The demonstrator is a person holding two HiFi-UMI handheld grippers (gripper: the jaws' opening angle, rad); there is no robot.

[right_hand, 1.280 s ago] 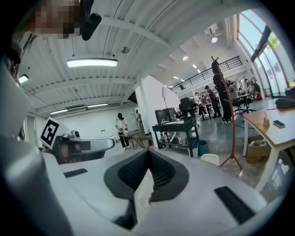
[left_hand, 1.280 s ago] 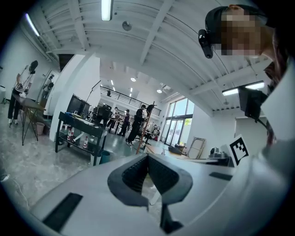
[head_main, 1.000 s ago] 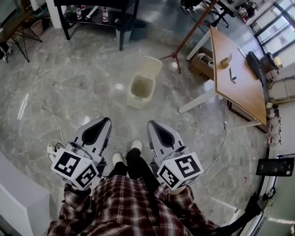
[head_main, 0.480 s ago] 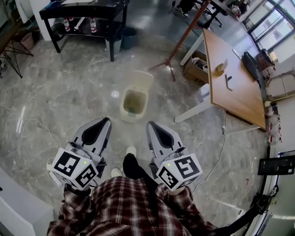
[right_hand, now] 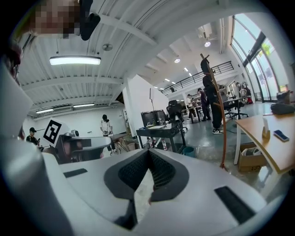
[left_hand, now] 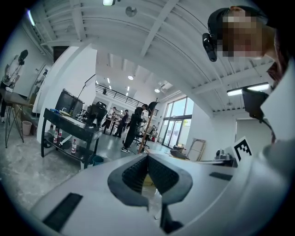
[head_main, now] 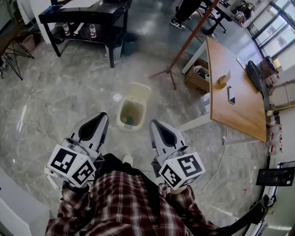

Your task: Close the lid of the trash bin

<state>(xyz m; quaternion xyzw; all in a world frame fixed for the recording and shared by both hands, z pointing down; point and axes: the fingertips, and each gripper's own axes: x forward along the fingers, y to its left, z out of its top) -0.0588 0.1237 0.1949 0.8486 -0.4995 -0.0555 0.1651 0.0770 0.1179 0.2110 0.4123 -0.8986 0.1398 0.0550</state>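
A cream trash bin [head_main: 130,115] stands on the marble floor just ahead of me. Its lid [head_main: 139,91] is tipped up and back, and the inside is open to view. My left gripper [head_main: 102,115] is held low at the bin's left side with its jaws together and nothing in them. My right gripper [head_main: 154,123] hangs just right of the bin, also shut and empty. In the left gripper view the left gripper [left_hand: 147,156] has its jaw pads meeting at the tip. The right gripper [right_hand: 148,153] in the right gripper view looks the same. Neither gripper touches the bin.
A wooden table [head_main: 230,87] stands to the right with a cardboard box [head_main: 197,76] under it. A slanted tripod pole [head_main: 184,41] rises behind the bin. A black bench [head_main: 83,11] with bottles is at the back. A white cable [head_main: 27,126] lies at left.
I have walked towards the bin, which now lies much closer, between the two grippers' tips. Both grippers stay shut and held side by side.
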